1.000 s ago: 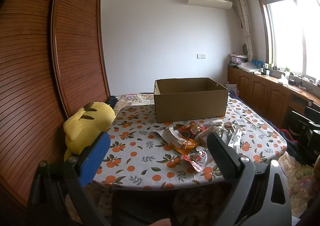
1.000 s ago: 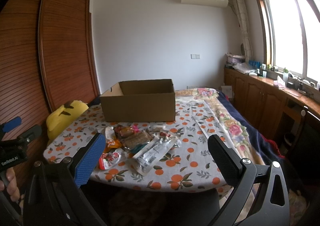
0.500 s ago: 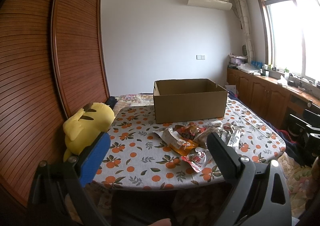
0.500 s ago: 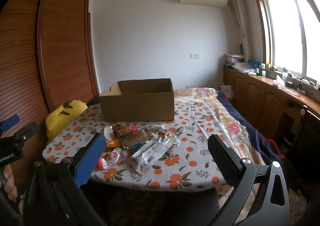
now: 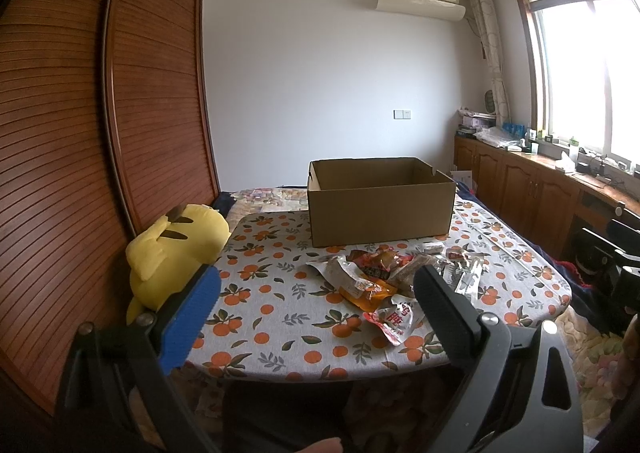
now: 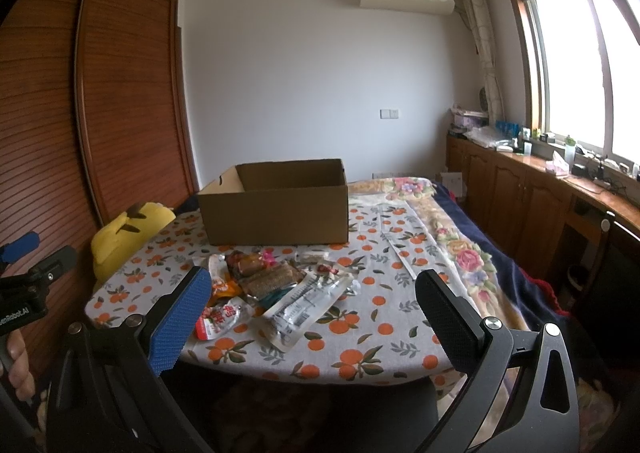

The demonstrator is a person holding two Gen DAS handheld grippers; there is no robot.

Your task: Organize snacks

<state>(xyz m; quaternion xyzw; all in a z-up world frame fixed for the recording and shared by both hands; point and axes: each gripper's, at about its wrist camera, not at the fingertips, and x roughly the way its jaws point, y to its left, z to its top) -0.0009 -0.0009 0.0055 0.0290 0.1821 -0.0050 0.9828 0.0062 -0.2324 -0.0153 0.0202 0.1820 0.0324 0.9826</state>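
Observation:
A pile of snack packets (image 5: 384, 277) lies on the orange-patterned tablecloth (image 5: 272, 293), in front of an open, empty-looking cardboard box (image 5: 380, 209). The pile (image 6: 276, 285) and the box (image 6: 276, 213) also show in the right wrist view. A red-and-white packet (image 5: 396, 319) lies nearest the front edge. My left gripper (image 5: 316, 297) is open and empty, held short of the table's near edge. My right gripper (image 6: 312, 301) is open and empty too, also short of the table. The left gripper's body (image 6: 28, 281) shows at the far left of the right wrist view.
A yellow plush toy (image 5: 176, 249) sits at the table's left edge against the wooden wardrobe (image 5: 80, 153). A floral blanket (image 6: 460, 253) lies right of the cloth. Wooden cabinets (image 6: 520, 193) run under the window on the right.
Both views have shifted slightly; the table and box sit a little lower and nearer in frame. Both grippers stay open and the snacks have not moved.

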